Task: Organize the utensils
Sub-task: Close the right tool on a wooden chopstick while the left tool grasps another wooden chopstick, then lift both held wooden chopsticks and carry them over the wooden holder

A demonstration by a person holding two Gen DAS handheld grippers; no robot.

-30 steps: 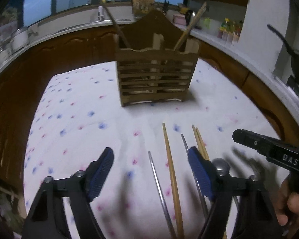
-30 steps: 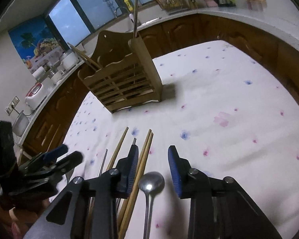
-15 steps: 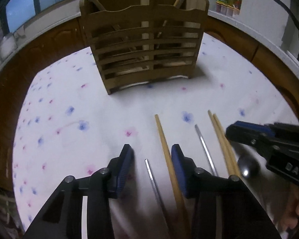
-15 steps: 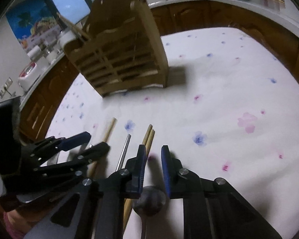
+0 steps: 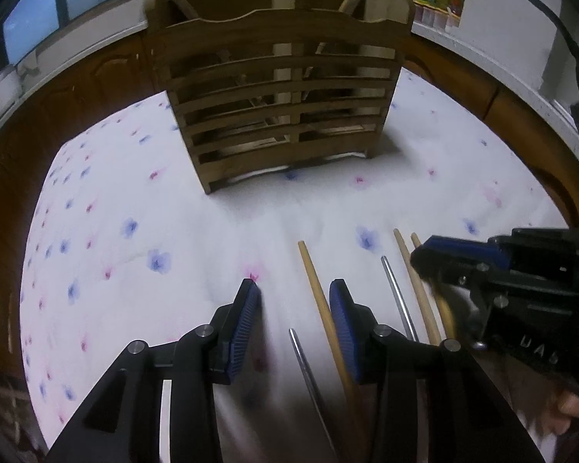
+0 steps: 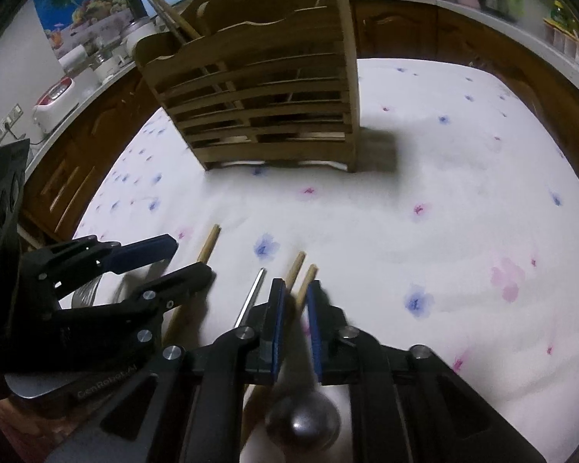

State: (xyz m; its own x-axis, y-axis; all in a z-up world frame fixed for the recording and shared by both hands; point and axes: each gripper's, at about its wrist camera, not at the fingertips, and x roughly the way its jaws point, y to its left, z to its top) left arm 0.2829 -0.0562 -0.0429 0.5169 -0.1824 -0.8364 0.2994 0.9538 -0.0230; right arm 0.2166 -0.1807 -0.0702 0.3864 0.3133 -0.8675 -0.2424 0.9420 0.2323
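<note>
In the left wrist view, a brown slatted wooden utensil holder [image 5: 281, 92] stood upright at the far part of a white tablecloth with small blue and pink flowers [image 5: 135, 208]. Long wooden sticks leaned out of its left and right compartments, and a pale wooden post rose in its middle. The left gripper [image 5: 293, 301] had just been closing; its blue pads stood on either side of a single light wooden chopstick [image 5: 316, 289] and a thin metal rod [image 5: 305, 362], not yet pressing them. A pair of wooden chopsticks [image 5: 409, 266] and a second metal rod [image 5: 395, 293] lay further right, beside the right gripper [image 5: 424, 258]. In the right wrist view, the same holder [image 6: 266, 96] showed sticks leaning out at its left end. The right gripper [image 6: 295, 301] had just been closing, and its jaws were nearly together on the handle of a round silver metal spoon [image 6: 303, 418], whose bowl lay near the camera.
</note>
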